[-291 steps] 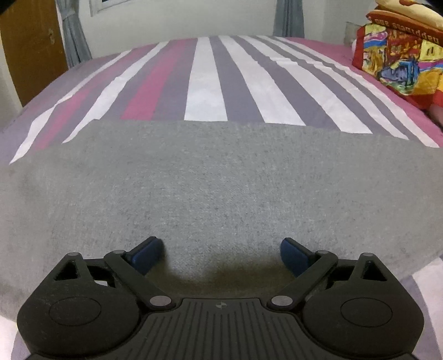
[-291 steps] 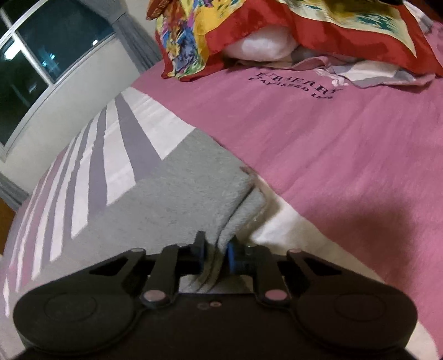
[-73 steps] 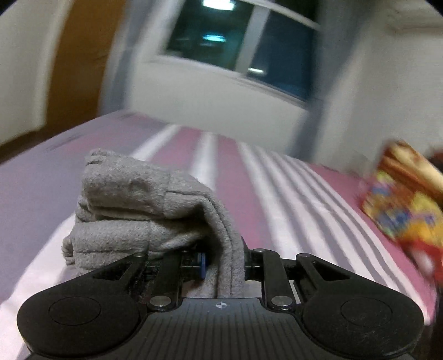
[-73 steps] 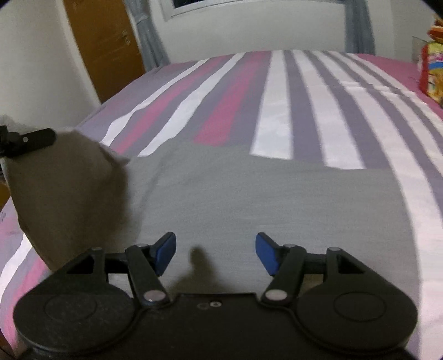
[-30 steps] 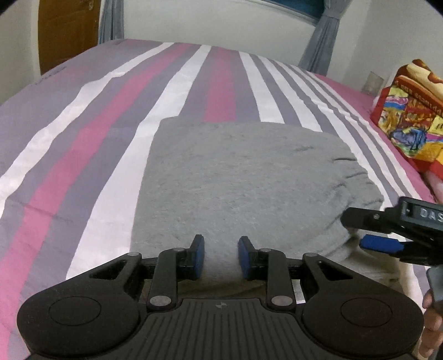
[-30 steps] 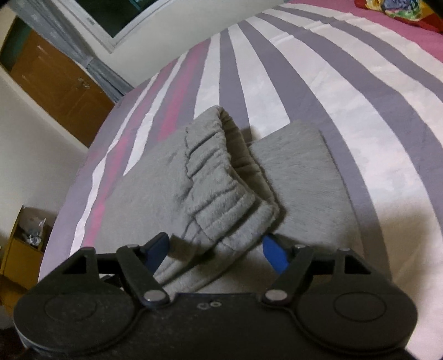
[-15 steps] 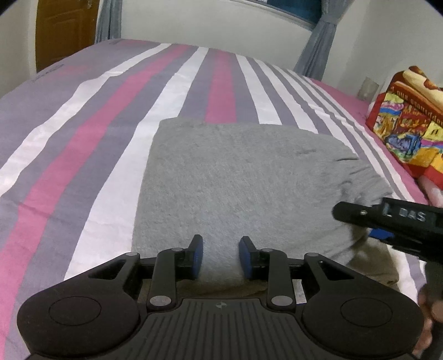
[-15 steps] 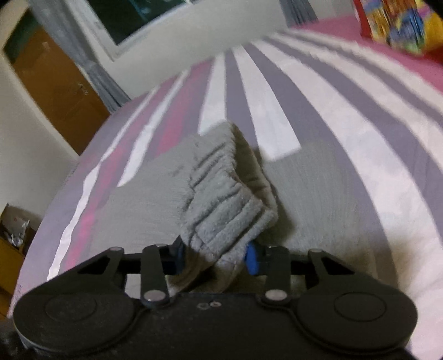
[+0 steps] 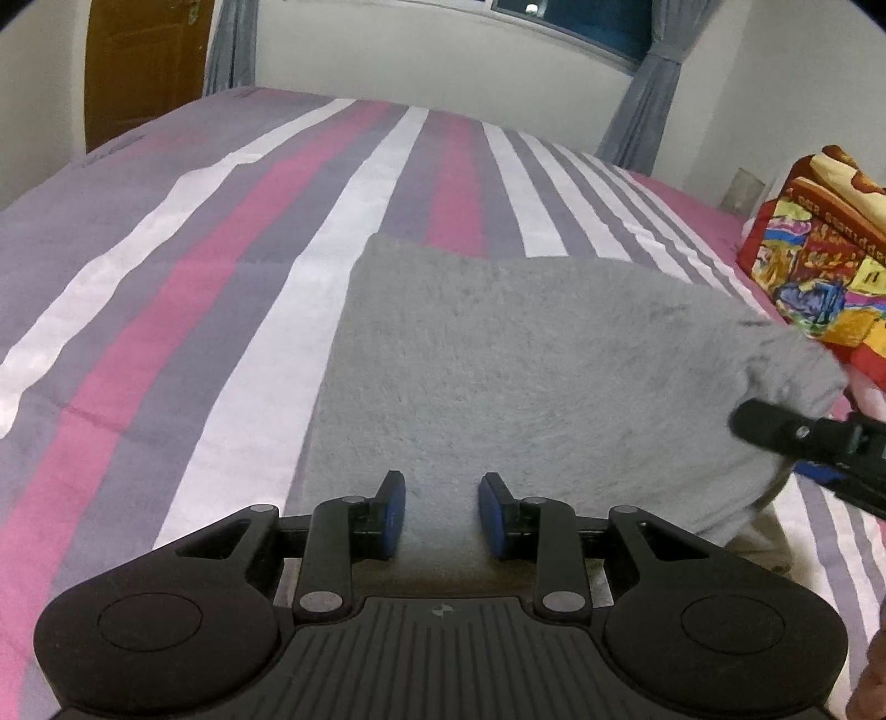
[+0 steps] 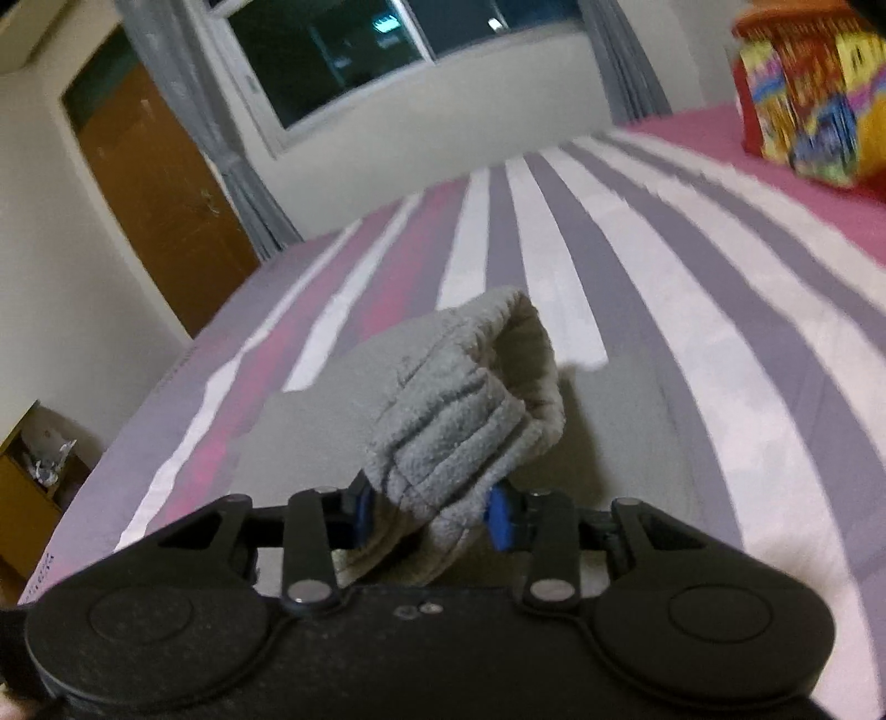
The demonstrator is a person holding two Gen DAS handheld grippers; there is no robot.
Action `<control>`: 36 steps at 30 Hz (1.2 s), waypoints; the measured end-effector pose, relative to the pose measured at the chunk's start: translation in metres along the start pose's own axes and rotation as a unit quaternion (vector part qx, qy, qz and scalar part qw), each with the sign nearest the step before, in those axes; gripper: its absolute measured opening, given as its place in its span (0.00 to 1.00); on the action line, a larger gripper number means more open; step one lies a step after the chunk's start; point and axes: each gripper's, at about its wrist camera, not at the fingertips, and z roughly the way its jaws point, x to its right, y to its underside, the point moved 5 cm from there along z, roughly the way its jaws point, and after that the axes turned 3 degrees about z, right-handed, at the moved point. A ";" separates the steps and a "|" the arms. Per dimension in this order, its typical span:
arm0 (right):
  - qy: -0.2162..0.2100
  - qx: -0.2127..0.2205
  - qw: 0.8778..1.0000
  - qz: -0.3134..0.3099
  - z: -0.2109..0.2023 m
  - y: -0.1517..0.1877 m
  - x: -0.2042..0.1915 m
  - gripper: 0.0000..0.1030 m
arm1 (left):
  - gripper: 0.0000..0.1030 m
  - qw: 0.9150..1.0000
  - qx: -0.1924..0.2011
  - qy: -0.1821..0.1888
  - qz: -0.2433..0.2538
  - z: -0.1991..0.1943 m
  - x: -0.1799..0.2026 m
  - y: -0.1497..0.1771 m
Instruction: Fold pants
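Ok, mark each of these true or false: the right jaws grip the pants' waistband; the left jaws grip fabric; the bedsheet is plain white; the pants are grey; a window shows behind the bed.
1. The right gripper grips the gathered waistband of the pants: true.
2. The left gripper grips fabric: false, its jaws stand slightly apart above the cloth, pinching nothing.
3. The bedsheet is plain white: false, it has pink, purple and white stripes.
4. The pants are grey: true.
5. A window shows behind the bed: true.
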 end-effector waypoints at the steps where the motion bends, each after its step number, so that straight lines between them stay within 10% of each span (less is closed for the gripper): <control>1: 0.000 0.007 1.000 -0.004 -0.006 -0.002 0.001 0.37 | 0.30 1.000 0.001 0.003 0.000 -0.001 0.002 -0.001; 11: 0.043 -0.054 0.994 0.085 0.005 0.027 0.075 0.41 | 0.41 0.998 -0.013 0.000 0.060 0.011 0.034 0.008; 22: 0.062 0.028 0.998 0.018 -0.038 -0.008 0.054 0.62 | 0.43 0.998 -0.020 -0.003 0.059 0.008 0.037 0.001; 36: 0.104 -0.036 0.990 -0.088 0.006 0.016 0.053 0.28 | 0.47 0.997 -0.021 -0.002 0.072 0.010 0.041 0.007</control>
